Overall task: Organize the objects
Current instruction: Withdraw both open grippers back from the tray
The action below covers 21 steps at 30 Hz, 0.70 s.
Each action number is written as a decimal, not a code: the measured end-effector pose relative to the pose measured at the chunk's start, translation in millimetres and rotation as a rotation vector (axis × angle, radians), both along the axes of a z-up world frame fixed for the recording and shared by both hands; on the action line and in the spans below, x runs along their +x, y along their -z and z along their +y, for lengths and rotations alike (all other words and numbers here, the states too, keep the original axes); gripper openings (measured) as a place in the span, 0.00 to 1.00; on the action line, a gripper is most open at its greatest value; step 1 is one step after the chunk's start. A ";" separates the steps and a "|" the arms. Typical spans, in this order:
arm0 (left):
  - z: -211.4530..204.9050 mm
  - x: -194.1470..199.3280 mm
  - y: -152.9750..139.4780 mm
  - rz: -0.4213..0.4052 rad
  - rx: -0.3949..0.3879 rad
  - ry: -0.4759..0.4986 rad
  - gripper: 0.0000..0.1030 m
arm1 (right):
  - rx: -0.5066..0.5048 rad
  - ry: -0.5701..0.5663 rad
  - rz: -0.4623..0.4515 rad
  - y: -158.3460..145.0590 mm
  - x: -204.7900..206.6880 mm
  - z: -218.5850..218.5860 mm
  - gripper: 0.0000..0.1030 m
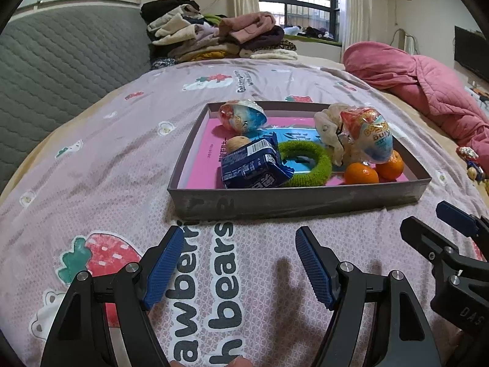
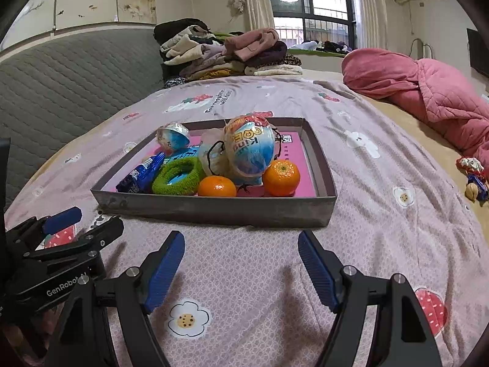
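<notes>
Left wrist view: our left gripper and right gripper both wide open, empty, hovering short of tray at 12 o'clock. Between picks, we judge; stray toy at 3 o'clock needs right reach.

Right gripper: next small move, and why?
Probably swing the right gripper toward the small wrapped items on the bedspread at its right: both grippers are open and empty, and those alone lie outside the tray.

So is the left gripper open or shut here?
Open: the left gripper shows a wide gap between its blue pads, holding nothing, short of the tray.
</notes>
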<state>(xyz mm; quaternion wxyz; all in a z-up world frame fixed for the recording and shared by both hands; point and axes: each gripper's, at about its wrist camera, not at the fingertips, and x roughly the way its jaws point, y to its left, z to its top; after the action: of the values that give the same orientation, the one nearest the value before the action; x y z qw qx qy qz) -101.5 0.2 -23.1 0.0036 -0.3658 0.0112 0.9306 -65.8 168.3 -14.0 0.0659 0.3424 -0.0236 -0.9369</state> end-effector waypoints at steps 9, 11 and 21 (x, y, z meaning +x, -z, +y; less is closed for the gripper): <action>-1.6 -3.3 5.0 -0.022 0.000 -0.010 0.74 | -0.009 0.003 -0.027 6.4 -5.0 -0.7 0.74; -2.2 -4.6 6.4 -0.029 0.002 -0.013 0.74 | -0.012 0.003 -0.032 7.8 -5.9 -0.1 0.74; -1.3 -5.6 11.6 -0.039 -0.016 -0.011 0.74 | -0.013 -0.003 -0.043 11.4 -7.6 -0.5 0.74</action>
<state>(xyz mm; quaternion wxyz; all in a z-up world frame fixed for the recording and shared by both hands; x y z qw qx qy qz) -107.1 -1.1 -34.6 -0.0044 -0.3840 0.0163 0.9232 -73.3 167.7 -25.4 0.0692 0.3622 -0.0308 -0.9290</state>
